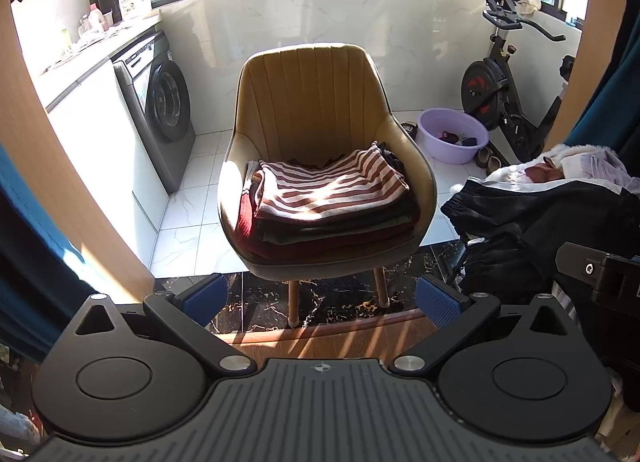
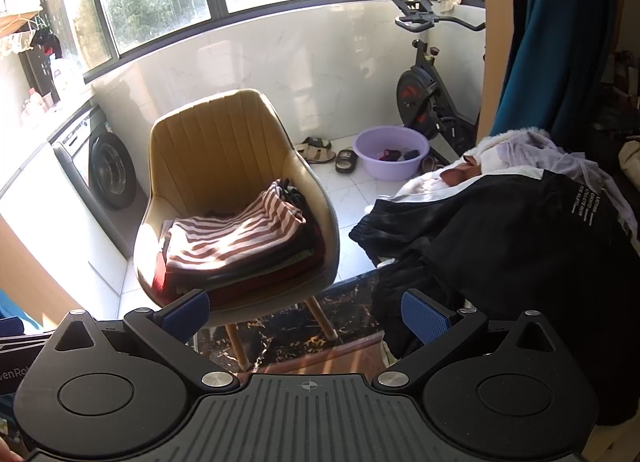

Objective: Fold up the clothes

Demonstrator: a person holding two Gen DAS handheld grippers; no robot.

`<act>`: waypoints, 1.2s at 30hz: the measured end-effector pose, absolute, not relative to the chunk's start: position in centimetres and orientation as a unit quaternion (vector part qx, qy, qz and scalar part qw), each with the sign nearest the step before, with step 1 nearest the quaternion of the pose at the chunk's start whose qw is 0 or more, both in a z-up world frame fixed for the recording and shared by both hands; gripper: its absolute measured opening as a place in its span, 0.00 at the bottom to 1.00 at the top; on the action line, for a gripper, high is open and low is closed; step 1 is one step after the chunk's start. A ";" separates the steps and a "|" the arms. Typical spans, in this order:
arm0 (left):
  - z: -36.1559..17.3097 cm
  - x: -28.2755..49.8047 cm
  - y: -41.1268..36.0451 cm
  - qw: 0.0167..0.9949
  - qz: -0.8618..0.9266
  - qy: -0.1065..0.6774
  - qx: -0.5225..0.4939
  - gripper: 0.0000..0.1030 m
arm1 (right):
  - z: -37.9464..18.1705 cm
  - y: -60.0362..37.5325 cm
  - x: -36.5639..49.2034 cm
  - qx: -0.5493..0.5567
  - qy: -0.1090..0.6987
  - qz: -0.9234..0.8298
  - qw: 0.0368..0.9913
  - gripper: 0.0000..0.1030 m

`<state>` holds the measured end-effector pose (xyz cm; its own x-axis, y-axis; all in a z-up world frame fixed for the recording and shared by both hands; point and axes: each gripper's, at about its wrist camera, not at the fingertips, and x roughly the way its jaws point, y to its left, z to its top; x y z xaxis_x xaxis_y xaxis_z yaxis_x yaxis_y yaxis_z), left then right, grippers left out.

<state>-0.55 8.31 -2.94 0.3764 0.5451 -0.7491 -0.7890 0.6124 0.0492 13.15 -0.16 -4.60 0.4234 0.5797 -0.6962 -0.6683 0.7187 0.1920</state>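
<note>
Clearly the chair (image 1: 320,101) serves as the drop-off: a flat stack of folded clothes (image 1: 328,205) sits on its seat, a striped top (image 2: 236,238) uppermost, squared so more can go on. Just right of it lies a loose heap (image 2: 500,229) of dark and pale garments, unfolded. Both grippers, left gripper (image 1: 320,298) and right gripper (image 2: 308,314), hang back with jaws spread wide, holding nothing, facing both piles.

Your left wrist view faces the yellow armchair (image 1: 326,141) head-on from the doorway, near floor level; your right wrist view sits further right, angled left. Both share the chair, purple basin (image 2: 392,151) and exercise bike (image 1: 496,89).
</note>
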 end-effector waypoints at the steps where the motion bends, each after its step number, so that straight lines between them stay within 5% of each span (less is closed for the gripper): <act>1: -3.0 -0.5 8.3 0.814 0.409 0.379 -0.162 0.99 | -4.6 -0.2 13.1 -0.057 0.388 0.370 0.842 0.99; 36: -4.7 0.8 8.9 0.804 0.373 0.422 -0.193 0.99 | -5.7 -0.6 13.7 -0.071 0.410 0.340 0.843 0.99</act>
<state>0.76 8.89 -4.75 0.3657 0.4357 -0.8225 -0.7617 0.6479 0.0045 13.72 -0.58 -5.74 0.4312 0.5159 -0.7402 -0.6320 0.7582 0.1603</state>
